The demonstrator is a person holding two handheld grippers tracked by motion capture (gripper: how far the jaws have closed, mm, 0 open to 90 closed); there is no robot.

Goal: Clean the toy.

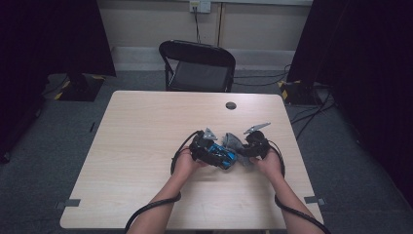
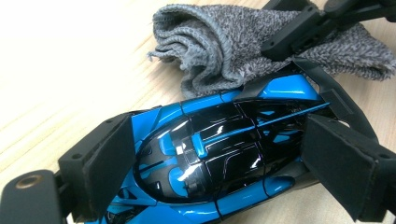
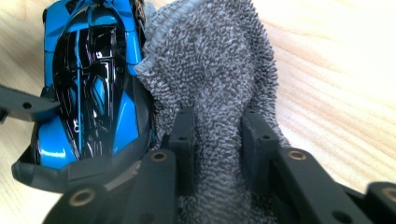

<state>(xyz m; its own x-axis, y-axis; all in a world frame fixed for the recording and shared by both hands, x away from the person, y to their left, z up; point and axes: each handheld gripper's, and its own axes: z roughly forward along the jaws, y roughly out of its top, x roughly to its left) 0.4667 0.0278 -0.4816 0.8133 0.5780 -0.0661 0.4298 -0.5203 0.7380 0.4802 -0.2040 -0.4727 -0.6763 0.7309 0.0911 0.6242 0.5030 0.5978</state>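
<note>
High view: fixed above person's side, facing forward and down, far off; takes in whole tabletop (image 1: 146,126), chair (image 1: 197,66) beyond far edge, floor around.

Left gripper view: rides left hand-held gripper (image 2: 210,158), looks along own jaws, very near blue toy car (image 2: 219,149).

Right gripper view: rides right hand-held gripper (image 3: 217,140), equally close.

Shared by all three: car, grey cloth (image 3: 210,70), tabletop patch right of centre.
</note>
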